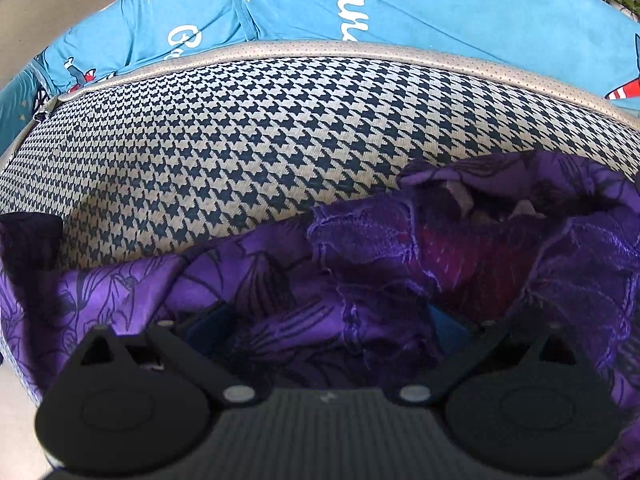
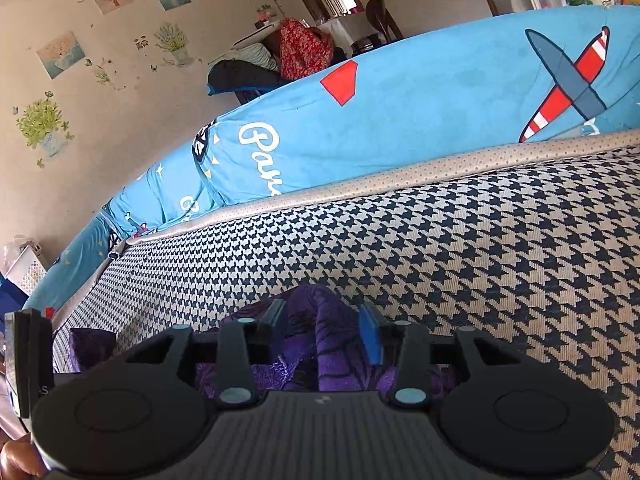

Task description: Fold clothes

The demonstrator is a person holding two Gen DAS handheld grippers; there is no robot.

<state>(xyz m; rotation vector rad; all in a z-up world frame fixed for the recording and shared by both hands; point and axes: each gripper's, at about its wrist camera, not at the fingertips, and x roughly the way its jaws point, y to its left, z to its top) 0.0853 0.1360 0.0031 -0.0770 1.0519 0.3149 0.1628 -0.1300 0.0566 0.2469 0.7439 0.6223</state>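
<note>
Right tongs (image 2: 326, 330) straddle purple garment (image 2: 320, 344); L tongs (image 1: 328, 332) buried in it.

1. One purple garment (image 1: 280, 292) lay crumpled on the seat.
2. One houndstooth cushion (image 1: 240, 128) carried it.
3. One blue quilt (image 2: 440, 92) with a single red-striped airplane print (image 2: 568, 80) sat behind.
4. Two hand-held grippers showed, the left hand-held gripper (image 1: 324, 332) and the right hand-held gripper (image 2: 326, 332).
5. Three pictures (image 2: 60, 54) hung on the wall.
6. One white basket (image 2: 26, 270) stood at the left.
</note>
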